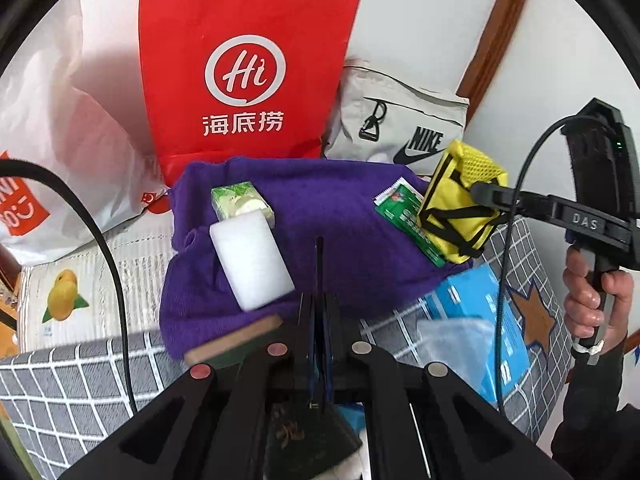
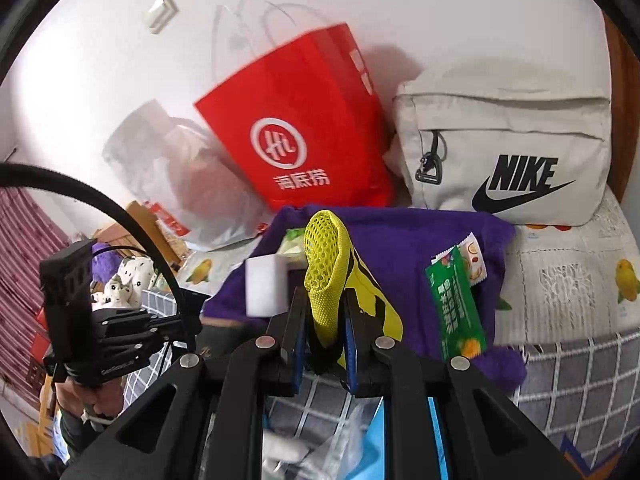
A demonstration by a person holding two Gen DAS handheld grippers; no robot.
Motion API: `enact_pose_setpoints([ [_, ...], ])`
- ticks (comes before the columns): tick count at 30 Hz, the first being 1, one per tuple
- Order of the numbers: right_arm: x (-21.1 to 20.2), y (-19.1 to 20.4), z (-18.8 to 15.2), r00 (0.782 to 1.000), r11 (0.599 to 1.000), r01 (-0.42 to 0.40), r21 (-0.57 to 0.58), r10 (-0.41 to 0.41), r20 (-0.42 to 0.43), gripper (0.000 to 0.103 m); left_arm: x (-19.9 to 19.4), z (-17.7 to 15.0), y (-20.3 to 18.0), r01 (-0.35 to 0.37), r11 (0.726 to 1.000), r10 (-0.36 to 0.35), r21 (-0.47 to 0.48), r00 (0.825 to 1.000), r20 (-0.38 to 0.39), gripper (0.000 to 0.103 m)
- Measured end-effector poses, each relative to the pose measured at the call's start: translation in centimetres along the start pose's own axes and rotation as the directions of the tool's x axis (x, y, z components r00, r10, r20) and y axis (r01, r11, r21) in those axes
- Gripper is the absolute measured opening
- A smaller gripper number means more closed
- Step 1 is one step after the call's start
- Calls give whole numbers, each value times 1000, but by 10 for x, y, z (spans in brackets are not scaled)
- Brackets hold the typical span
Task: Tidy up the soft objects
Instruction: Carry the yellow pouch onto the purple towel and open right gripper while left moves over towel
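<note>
Purple cloth (image 1: 320, 216) lies spread over the bed in front of me, and most of the soft things sit on it. My right gripper (image 2: 326, 320) is clamped on the yellow mesh pouch (image 2: 328, 276), its blue-edged fingers pressing the pouch from both sides so that the netted end stands up between them. From my left wrist camera the same pouch (image 1: 460, 208) hangs just above the right edge of the cloth, covering one end of the green snack packet (image 1: 404, 210).

My left gripper (image 1: 319, 276) has its fingers pressed flat together with nothing between them, pointing down over the near edge of the cloth. Just to its left lies the white foam block (image 1: 250, 258), touching the green tissue pack (image 1: 242, 202) behind it. A brown-topped scouring sponge (image 1: 236, 340) sits at the near left corner of the cloth.

Behind the cloth a red paper bag (image 1: 244, 72) stands against the wall, with a grey Nike bag (image 1: 400, 120) beside it. A blue packet (image 1: 480, 320) lies on the checked bedcover (image 1: 60, 392) to the right.
</note>
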State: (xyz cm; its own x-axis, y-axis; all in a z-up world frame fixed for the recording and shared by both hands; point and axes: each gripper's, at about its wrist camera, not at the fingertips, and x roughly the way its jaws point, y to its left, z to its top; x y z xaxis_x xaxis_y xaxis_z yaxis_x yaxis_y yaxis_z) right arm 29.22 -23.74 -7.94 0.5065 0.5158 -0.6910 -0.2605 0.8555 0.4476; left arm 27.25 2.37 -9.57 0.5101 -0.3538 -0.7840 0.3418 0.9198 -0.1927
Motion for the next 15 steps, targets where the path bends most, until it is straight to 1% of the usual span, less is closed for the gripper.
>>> enact_pose_setpoints([
  [6,43,-19,14,995,997,-58,57,62,-81,16,21,17,9,13,1000,-13,-18,1000,-20,4],
  [10,73,-31,18,979,992,-86,93,101,-178,16,33,26,12,14,1000,-15,-22,999,-38,4],
  [12,87,-39,18,970,991,-71,110,95,-225,16,38,30,14,18,999,-19,-28,999,-43,4],
  [13,91,-43,19,969,992,-59,107,83,-233,16,41,32,15,20,999,-21,-34,999,-43,4],
  [15,89,-48,22,976,993,-46,108,68,-208,16,46,36,17,15,999,-17,-46,999,-50,4],
])
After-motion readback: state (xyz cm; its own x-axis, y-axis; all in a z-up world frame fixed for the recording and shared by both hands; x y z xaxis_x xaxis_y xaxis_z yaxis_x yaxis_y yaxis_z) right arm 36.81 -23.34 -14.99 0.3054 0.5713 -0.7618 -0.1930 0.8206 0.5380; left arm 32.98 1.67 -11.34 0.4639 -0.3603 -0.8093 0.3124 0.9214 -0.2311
